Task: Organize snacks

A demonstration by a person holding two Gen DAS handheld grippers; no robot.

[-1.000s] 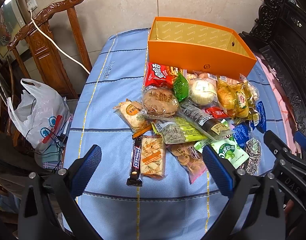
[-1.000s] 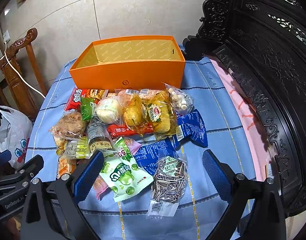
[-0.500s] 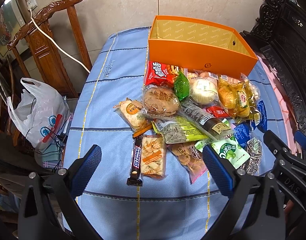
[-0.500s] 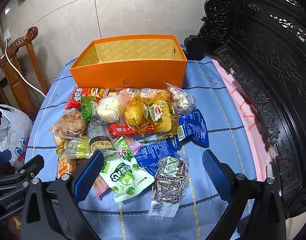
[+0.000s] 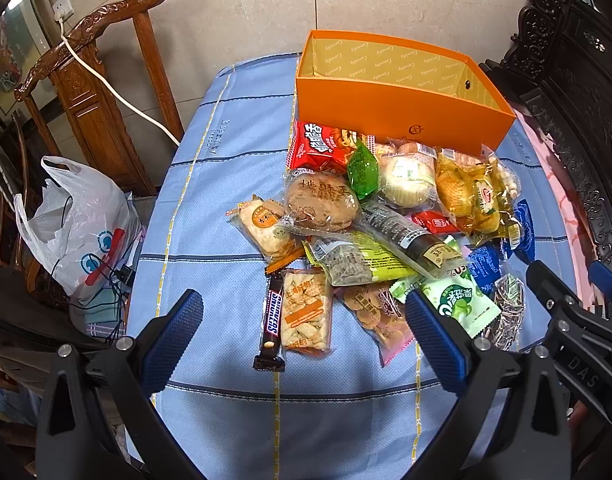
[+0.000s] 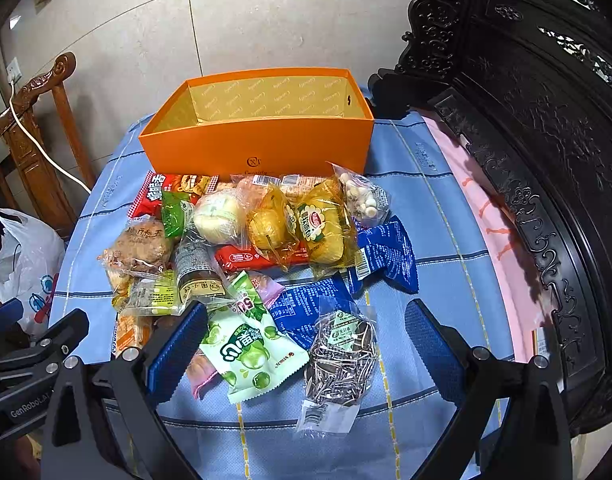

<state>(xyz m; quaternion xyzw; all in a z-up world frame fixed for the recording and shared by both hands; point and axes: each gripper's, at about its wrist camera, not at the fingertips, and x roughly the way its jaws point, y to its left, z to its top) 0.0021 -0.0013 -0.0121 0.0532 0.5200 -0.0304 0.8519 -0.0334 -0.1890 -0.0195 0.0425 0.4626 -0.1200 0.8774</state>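
Note:
A heap of packaged snacks lies on the blue tablecloth [image 5: 226,208] in front of an empty orange box [image 5: 390,100]. Nearest my left gripper [image 5: 304,334] are a Snickers bar [image 5: 273,320] and an orange cracker pack [image 5: 306,312]. My left gripper hangs open above the near edge of the heap, holding nothing. In the right wrist view, my right gripper [image 6: 306,344] is open over a green candy bag [image 6: 246,352] and a clear bag of sunflower seeds [image 6: 342,352]. The orange box [image 6: 262,140] stands behind the heap there too.
A carved wooden chair [image 5: 90,64] with a white cable stands at the left, a white plastic bag [image 5: 78,232] beside it. Dark carved furniture [image 6: 546,140] and a pink cloth border the table's right side. Bare tablecloth [image 6: 446,208] lies right of the heap.
Both views have crept slightly forward, toward the snacks; the grippers stay open and no snack has moved.

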